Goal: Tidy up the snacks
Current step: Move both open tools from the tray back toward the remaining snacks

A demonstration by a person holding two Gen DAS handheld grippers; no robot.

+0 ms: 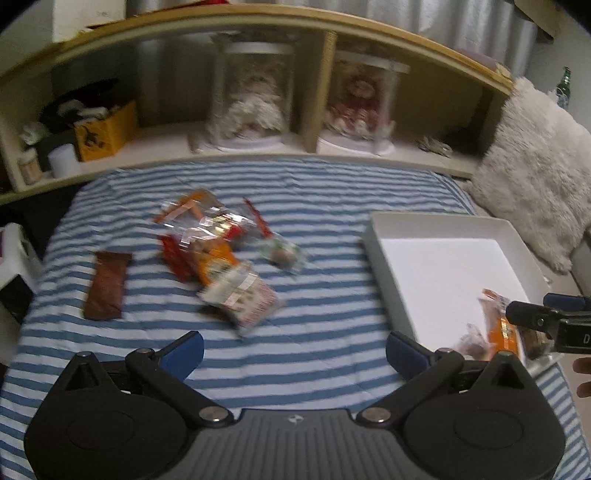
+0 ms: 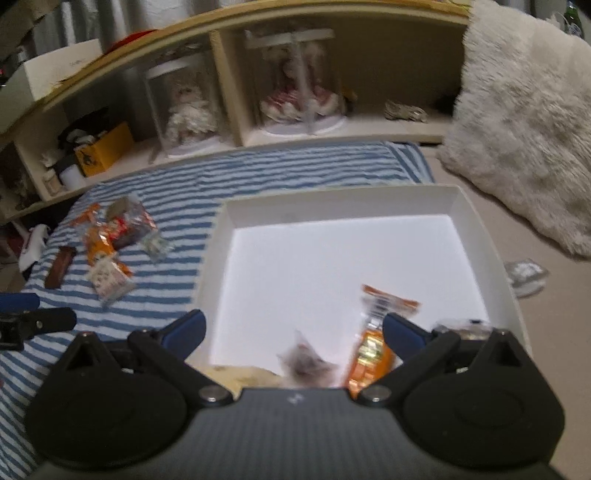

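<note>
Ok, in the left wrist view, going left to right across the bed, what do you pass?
Brown snack bar → heap of mixed snack packets → white box → orange packet inside it → right gripper.

striped blanket (image 1: 314,192), fluffy cushion (image 1: 532,162), yellow box (image 1: 105,131)

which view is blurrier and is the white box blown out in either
Left wrist view: heavier motion smear, snack pile streaked, shelf bowed by the fisheye. Right wrist view: softer blur, white box floor overexposed to featureless glare, orange packet still readable.
</note>
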